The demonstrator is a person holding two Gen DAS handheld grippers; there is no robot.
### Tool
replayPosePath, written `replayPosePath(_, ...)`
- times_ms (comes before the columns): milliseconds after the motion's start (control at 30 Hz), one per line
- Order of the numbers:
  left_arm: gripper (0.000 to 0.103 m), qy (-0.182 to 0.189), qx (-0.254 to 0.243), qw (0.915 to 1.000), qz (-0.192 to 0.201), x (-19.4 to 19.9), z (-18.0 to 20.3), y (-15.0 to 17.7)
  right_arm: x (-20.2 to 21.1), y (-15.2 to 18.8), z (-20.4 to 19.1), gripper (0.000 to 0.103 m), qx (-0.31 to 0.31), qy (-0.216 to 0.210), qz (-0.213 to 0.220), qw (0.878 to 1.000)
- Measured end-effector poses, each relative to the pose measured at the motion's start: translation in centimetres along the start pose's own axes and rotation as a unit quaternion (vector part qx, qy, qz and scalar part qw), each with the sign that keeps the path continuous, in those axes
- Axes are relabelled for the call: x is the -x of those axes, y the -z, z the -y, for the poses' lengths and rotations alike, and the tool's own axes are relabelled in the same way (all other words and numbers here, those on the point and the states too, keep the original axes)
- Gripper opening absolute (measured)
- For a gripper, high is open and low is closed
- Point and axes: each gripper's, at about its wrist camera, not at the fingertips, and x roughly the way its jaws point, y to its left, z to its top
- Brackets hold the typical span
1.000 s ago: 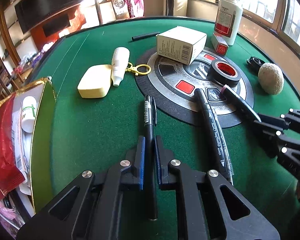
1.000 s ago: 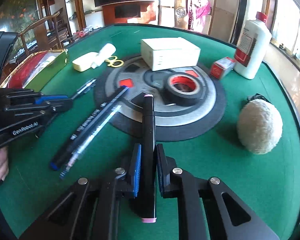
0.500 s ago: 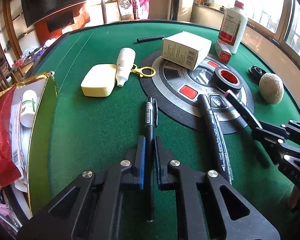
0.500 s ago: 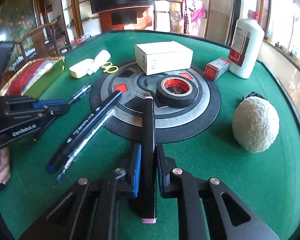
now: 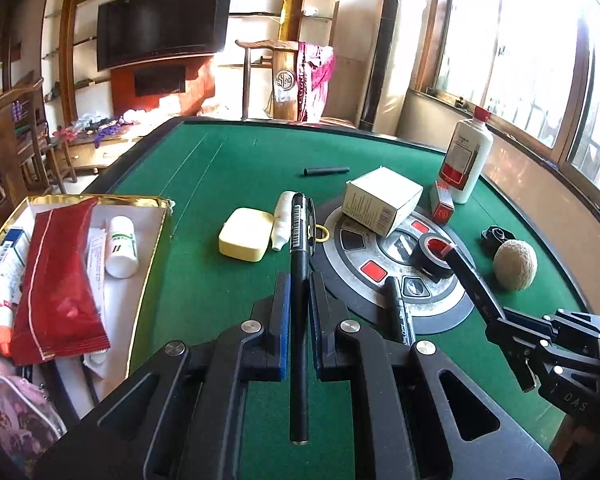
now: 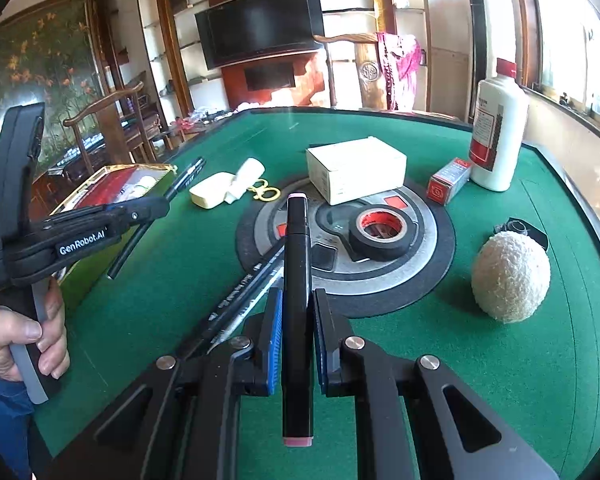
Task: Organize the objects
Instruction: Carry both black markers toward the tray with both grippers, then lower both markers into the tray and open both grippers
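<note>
Left gripper [image 5: 299, 304]: matte black angular frame, blue pads lining its jaws, round silver screw heads on the linkage arms, triangular cut-outs behind them. Right gripper [image 6: 296, 320]: same build. White "GenRobot.AI" lettering on the left gripper's side, grey trigger strip on its handle. Hand [image 6: 18, 336]; blue denim below it.

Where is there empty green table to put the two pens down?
Bare felt lies between the gold-edged box and the cream case, and across the far table behind the small black tube. More is in front of the woolly ball. The round centre panel is crowded with the tape roll, white carton and loose pens.
</note>
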Motion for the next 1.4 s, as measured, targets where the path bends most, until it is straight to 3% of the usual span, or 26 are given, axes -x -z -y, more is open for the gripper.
replayPosePath(167, 0.008, 0.007, 0.041, 0.9991, 0.012, 3.0, -1.8, 1.1, 0.3, -0.2, -1.4, 0.013, -0.011, -0.032, 0.005, 0.999)
replayPosePath(467, 0.008, 0.005, 0.07, 0.9969, 0.034, 8.5, -5.4, 2.3, 0.7, -0.3, -7.1, 0.012, -0.013, -0.092, 0.017, 0.996)
replayPosePath(833, 0.008, -0.047, 0.129, 0.9887, 0.061, 14.7, -14.1, 4.4, -0.2, -1.8, -16.5, 0.012, 0.033, -0.154, 0.008, 0.987)
replayPosePath(1133, 0.008, -0.078, 0.181, 0.9791, 0.048, 14.9, -20.0, 6.8, -2.4, -3.7, -25.0, 0.012, 0.098, -0.172, -0.006, 0.98)
replayPosePath(1400, 0.008, -0.086, 0.198, 0.9755, 0.042, 13.9, -22.2, 7.0, -5.8, -5.2, -28.8, 0.013, 0.105, -0.181, -0.034, 0.977)
